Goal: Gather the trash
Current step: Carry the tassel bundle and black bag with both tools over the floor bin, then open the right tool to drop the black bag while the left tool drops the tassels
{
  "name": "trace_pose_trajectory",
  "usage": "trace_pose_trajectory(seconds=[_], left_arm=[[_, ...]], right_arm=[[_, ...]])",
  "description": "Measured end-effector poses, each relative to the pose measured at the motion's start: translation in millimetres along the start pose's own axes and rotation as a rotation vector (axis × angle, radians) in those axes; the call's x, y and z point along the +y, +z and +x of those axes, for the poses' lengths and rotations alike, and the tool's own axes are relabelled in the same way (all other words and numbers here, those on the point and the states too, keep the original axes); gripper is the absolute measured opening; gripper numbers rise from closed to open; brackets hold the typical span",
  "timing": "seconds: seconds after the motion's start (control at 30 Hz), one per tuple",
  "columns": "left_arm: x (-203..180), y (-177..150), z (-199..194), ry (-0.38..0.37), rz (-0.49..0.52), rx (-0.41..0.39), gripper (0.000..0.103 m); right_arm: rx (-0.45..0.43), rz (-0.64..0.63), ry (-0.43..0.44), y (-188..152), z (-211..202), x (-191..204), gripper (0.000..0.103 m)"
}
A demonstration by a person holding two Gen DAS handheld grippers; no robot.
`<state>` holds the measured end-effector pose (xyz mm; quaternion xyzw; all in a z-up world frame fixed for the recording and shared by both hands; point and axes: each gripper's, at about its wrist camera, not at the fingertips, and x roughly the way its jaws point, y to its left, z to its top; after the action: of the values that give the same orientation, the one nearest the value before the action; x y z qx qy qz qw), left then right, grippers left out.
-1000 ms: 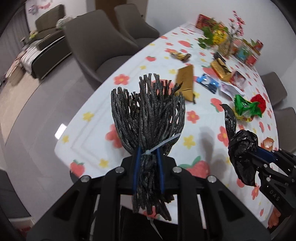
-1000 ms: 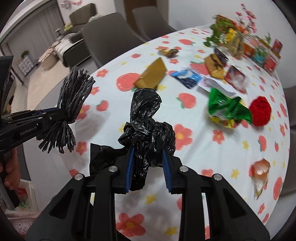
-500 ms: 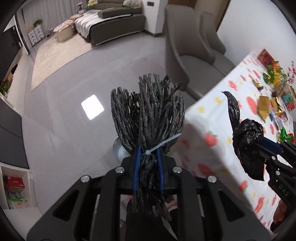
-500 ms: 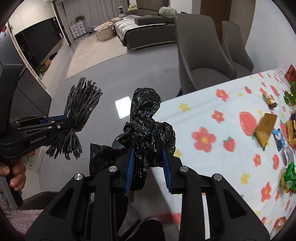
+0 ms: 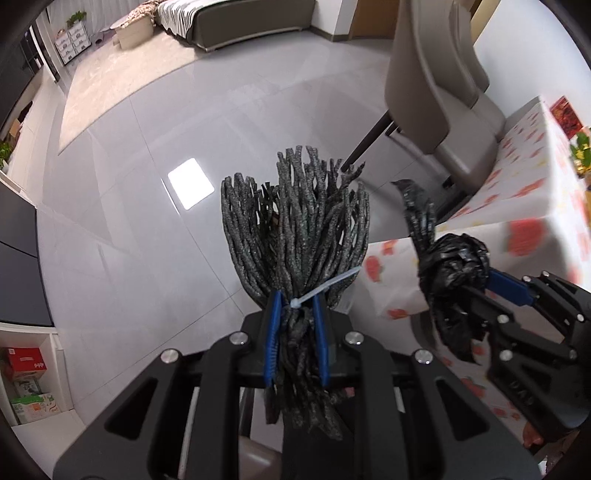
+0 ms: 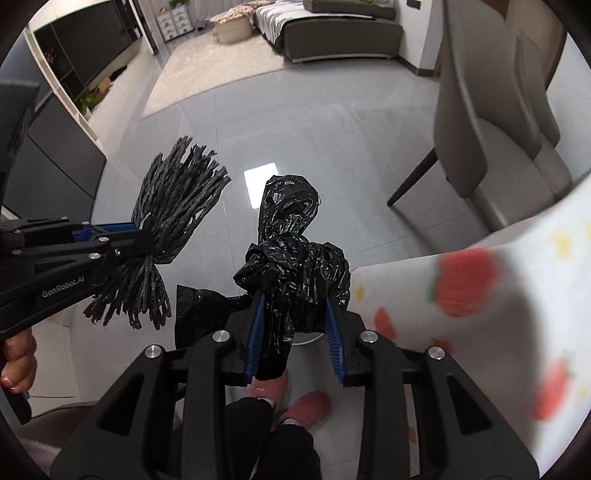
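Observation:
My left gripper (image 5: 295, 325) is shut on a bundle of dark grey cords (image 5: 295, 236) tied with a white zip tie; it also shows at the left of the right wrist view (image 6: 147, 243). My right gripper (image 6: 295, 325) is shut on a knotted black plastic bag (image 6: 295, 258), which also shows in the left wrist view (image 5: 450, 266). Both are held side by side above the grey floor, off the corner of the table (image 6: 498, 314) with the flower and strawberry cloth. The trash on the table is out of view.
Two grey chairs (image 5: 436, 85) stand by the table's far side. A sofa (image 6: 340, 33) and a rug (image 5: 110, 77) lie across the glossy tiled floor. The person's pink slippers (image 6: 295, 402) are below the right gripper. A white shelf (image 5: 26, 384) with boxes is at the lower left.
Both grippers have swung left, away from the table top, and tilted down toward the floor. The table now fills only the right edge of each view. Both grips are unchanged.

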<state>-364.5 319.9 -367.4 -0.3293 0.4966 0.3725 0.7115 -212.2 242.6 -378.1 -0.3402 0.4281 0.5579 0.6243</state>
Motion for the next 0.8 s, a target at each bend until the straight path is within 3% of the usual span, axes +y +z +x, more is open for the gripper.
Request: trace_pose_trajectory(seconds=[0.2,0.3,0.43,0.57,0.8], left_arm=[[11.5,-17.0,103.4,-0.005,0.002,0.02,0.018],[15.6,-24.0,144.8,-0.01,0.004,0.029,0.018],[18.4,-33.8,192.3,-0.019,0.013,0.033,0.019],[19.5,-40.1,223.4,-0.042,0.028,0.027,0.02],[18.8,-39.3,250.9,-0.075,0.094,0.001,0.021]], right_arm=[[0.032,-0.031,-0.034,-25.8,113.6,0.5,0.028],[0.036,-0.036,-0.037,-37.1,153.2,-1.4,0.029],[0.023,-0.048,-0.036,-51.1,194.7,-6.3,0.036],[-0.009,-0.048,-0.027,-61.6,215.2,-7.3,0.059],[-0.052,-0.067,-0.073,-75.1,222.2,10.2,0.06]])
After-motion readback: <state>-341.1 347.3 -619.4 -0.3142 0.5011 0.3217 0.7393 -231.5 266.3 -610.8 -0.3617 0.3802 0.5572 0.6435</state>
